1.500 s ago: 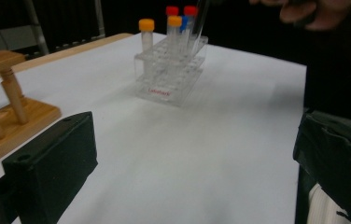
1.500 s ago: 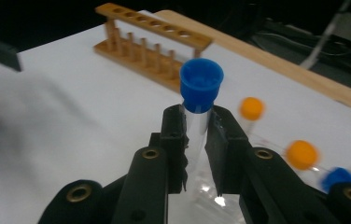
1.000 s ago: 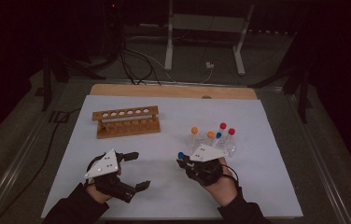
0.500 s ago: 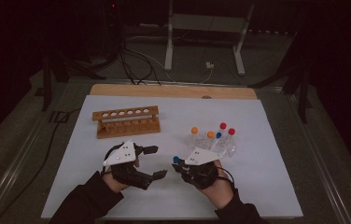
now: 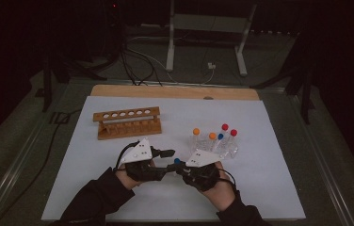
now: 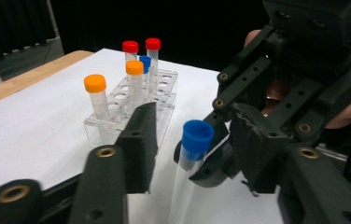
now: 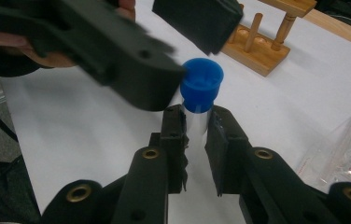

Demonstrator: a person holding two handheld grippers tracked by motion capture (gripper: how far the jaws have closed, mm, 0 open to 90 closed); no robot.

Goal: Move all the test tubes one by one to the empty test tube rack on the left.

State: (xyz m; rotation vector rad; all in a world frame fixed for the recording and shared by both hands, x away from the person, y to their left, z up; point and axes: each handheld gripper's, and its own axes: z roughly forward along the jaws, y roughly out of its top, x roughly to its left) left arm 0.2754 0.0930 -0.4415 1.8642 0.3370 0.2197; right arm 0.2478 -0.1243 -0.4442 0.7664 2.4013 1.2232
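Right tongs [image 7: 195, 128] pinch a clear tube [image 7: 193, 116] just under its blue cap [image 7: 202, 84], tube held upright above the white desk [image 5: 260, 179] near the front edge, between the two hands. Left tongs [image 6: 190, 140] have just been closing, with the blue cap between their jaws. In the left gripper view one jaw stands clear of the cap on its left and the other sits close beside it on the right. In the right gripper view one jaw touches the cap's side; the pads are not yet pressing from both sides.

Behind and to the right of the hands, a clear plastic rack [image 5: 213, 146] holds more tubes: two orange-capped, two red-capped, one blue-capped. A wooden rack [image 5: 127, 122] stands farther back on the left, its holes bare. A wooden board [image 5: 175, 92] lies along the desk's far edge.
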